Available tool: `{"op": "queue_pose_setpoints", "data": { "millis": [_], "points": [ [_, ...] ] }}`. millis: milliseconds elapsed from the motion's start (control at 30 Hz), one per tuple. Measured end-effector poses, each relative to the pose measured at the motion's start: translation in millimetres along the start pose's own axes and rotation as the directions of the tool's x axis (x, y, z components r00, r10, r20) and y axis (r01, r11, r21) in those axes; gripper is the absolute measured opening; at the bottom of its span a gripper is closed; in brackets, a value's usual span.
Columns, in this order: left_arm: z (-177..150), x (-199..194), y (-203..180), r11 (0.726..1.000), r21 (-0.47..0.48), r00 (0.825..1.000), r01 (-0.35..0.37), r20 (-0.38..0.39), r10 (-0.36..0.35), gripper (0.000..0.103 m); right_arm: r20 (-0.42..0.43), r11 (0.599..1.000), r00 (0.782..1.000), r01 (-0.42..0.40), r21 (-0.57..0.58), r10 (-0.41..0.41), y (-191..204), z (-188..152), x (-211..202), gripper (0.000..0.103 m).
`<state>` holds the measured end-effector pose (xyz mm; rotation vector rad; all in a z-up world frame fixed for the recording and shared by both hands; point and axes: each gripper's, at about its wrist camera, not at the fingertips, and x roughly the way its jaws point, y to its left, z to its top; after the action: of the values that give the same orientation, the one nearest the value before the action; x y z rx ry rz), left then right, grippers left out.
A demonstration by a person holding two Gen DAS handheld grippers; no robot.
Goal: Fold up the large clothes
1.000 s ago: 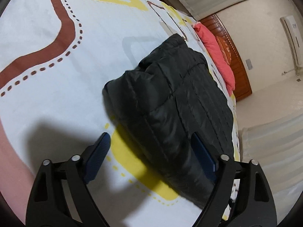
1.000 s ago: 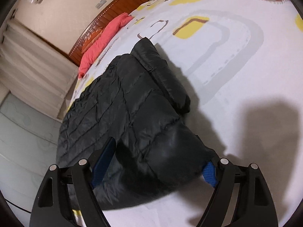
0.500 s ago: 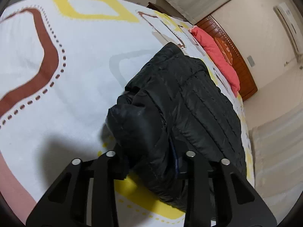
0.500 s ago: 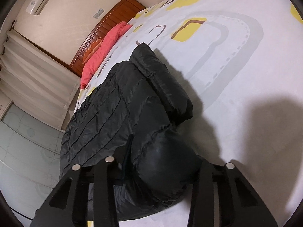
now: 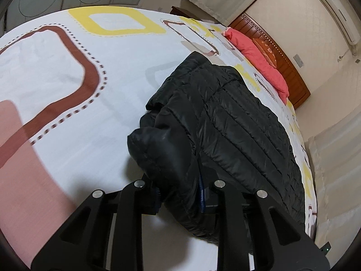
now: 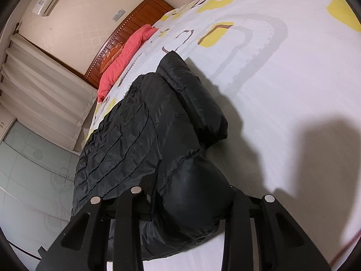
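A black quilted puffer jacket (image 5: 230,122) lies partly folded on a white bed sheet (image 5: 67,79) with brown, yellow and grey shapes. My left gripper (image 5: 179,199) is shut on the jacket's near corner, which bulges up between the jaws. In the right wrist view the same jacket (image 6: 126,140) runs toward the headboard. My right gripper (image 6: 191,205) is shut on its other near corner, a thick puffy bunch. The finger pads are mostly hidden by fabric in both views.
A coral-red pillow (image 5: 259,61) lies at the wooden headboard (image 5: 279,65); it also shows in the right wrist view (image 6: 126,52). Pale curtains (image 6: 45,94) hang beside the bed. The sheet (image 6: 293,79) spreads wide to the right of the jacket.
Both grippers were open around the jacket's near edge a second ago. Both have closed on it and lifted the near corners up, so the hem now bunches between the jaws.
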<state>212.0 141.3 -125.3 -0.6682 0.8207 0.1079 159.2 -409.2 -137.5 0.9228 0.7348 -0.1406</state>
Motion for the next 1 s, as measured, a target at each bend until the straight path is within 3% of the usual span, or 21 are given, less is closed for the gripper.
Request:
{"op": "queue_pose_setpoints", "data": {
  "millis": [833, 1000],
  "points": [
    [-66.5, -93.6, 72.0, 0.998, -0.038, 0.997, 0.046, -0.056, -0.048, 0.023, -0.047, 0.997, 0.997, -0.058, 0.05, 0.061, -36.5, -32.6, -60.5, 0.032],
    [-65.3, -97.0, 86.9, 0.991, -0.102, 0.995, 0.085, -0.036, -0.089, 0.037, -0.046, 0.994, 0.995, -0.09, 0.068, 0.093, -37.3, -25.3, -57.9, 0.04]
  ]
}}
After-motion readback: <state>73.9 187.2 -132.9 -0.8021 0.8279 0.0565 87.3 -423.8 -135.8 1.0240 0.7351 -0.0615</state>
